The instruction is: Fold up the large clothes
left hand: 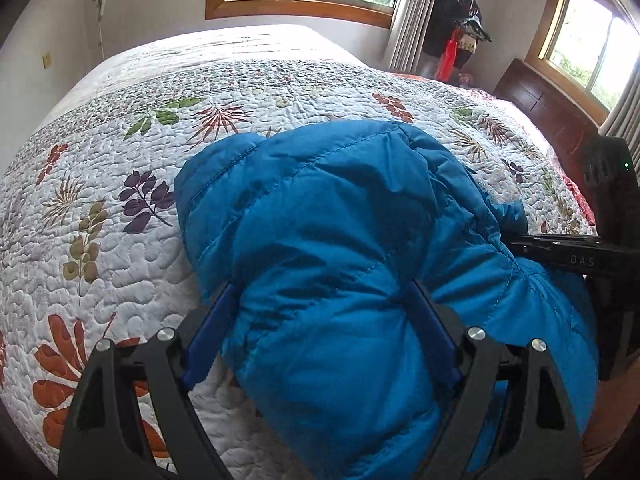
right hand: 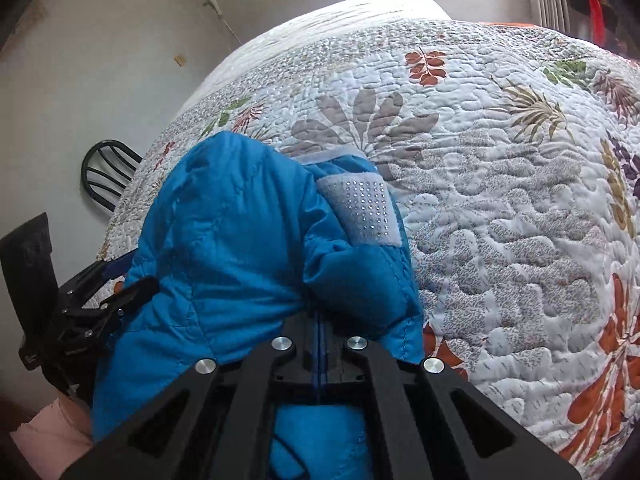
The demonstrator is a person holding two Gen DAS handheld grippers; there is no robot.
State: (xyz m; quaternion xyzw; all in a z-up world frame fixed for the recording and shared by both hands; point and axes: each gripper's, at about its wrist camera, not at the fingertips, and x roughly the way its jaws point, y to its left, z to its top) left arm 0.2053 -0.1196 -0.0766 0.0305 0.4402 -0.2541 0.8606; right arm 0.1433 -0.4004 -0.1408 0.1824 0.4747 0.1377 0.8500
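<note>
A blue puffy quilted jacket (left hand: 332,216) lies bundled on the bed near its front edge. My left gripper (left hand: 320,308) has its jaws wide apart around a thick fold of the jacket, the blue fingers (left hand: 212,332) pressing on either side. My right gripper (right hand: 319,320) has its jaws together, pinching the jacket (right hand: 224,248) beside a white patch with silver studs (right hand: 362,210). The right gripper also shows at the right edge of the left wrist view (left hand: 560,256), and the left gripper at the left of the right wrist view (right hand: 100,300).
The bed carries a white quilted cover with leaf prints (left hand: 120,184). A dark wooden headboard (left hand: 548,112) is at the right, a coat rack (left hand: 464,28) by the window. A black chair (right hand: 106,172) stands beside the bed by the wall.
</note>
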